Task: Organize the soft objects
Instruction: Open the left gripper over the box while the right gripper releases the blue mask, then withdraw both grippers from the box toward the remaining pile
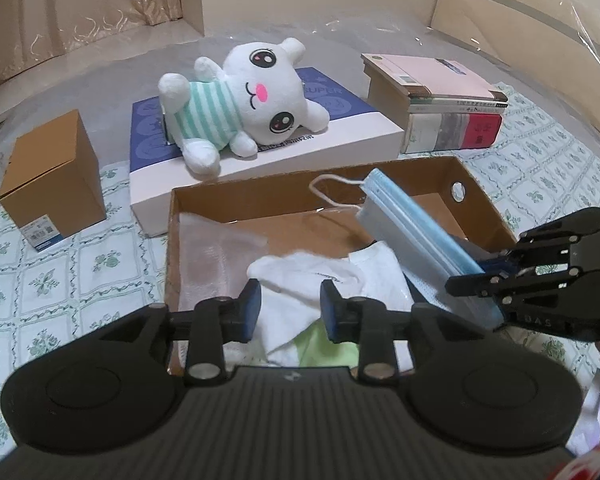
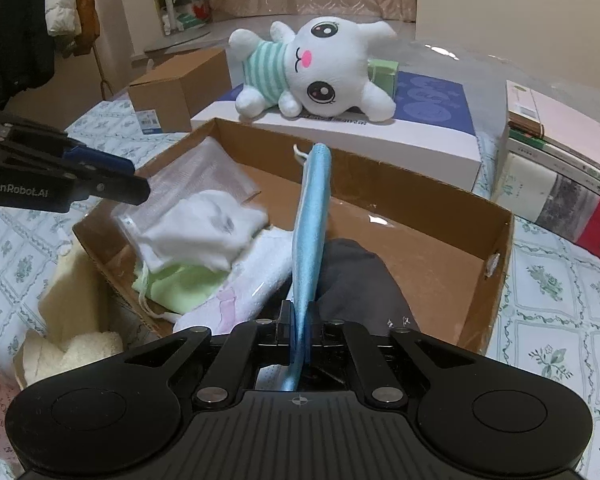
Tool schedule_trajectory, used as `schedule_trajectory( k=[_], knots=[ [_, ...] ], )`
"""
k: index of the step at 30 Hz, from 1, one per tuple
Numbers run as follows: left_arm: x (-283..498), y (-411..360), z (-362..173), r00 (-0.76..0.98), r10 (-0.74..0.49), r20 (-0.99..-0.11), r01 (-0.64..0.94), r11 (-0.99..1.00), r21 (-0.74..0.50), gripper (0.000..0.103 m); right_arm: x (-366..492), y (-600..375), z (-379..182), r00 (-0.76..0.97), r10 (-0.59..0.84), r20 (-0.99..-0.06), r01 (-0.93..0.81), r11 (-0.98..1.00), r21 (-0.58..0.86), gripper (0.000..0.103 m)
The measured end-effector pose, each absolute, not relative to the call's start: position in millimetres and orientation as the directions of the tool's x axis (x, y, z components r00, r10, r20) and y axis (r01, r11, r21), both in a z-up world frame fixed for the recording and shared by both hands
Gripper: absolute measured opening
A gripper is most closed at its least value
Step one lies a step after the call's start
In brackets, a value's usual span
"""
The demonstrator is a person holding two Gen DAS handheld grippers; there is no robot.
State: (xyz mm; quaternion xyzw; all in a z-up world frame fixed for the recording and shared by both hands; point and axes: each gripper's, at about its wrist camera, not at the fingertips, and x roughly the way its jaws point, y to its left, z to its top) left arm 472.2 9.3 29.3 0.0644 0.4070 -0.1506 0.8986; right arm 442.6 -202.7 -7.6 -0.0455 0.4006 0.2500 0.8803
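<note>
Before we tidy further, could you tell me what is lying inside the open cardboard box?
The cardboard box holds white cloths, a green cloth, a dark garment, a plastic bag; anything beneath is covered.

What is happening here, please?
A person with a gripper in each hand is sorting soft things into a cardboard box. The right gripper has a stack of blue face masks between its fingers, over the box. The left gripper is open above a white cloth that lies in the box. A plush toy lies on a flat box behind.
</note>
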Motion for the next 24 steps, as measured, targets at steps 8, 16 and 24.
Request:
schedule_trajectory(
  k=[8, 16, 24],
  knots=[
    [440, 23, 51, 0.646, -0.213, -0.733, 0.295, 0.955, -0.017, 0.029, 415, -211, 18, 0.613, 0.402, -0.68, -0.438, 0.89, 0.131, 0.061],
    [378, 37, 96, 0.701, -0.247, -0.669, 0.269, 0.96, -0.074, 0.029, 361, -217, 64, 0.668, 0.383, -0.638, -0.404, 0.907, 0.121, 0.061],
    [292, 48, 122, 0.742, -0.244, -0.624, 0.226, 0.968, -0.11, 0.034, 279, -215, 102, 0.702, 0.396, -0.592, -0.402, 0.906, 0.13, 0.061]
  ],
)
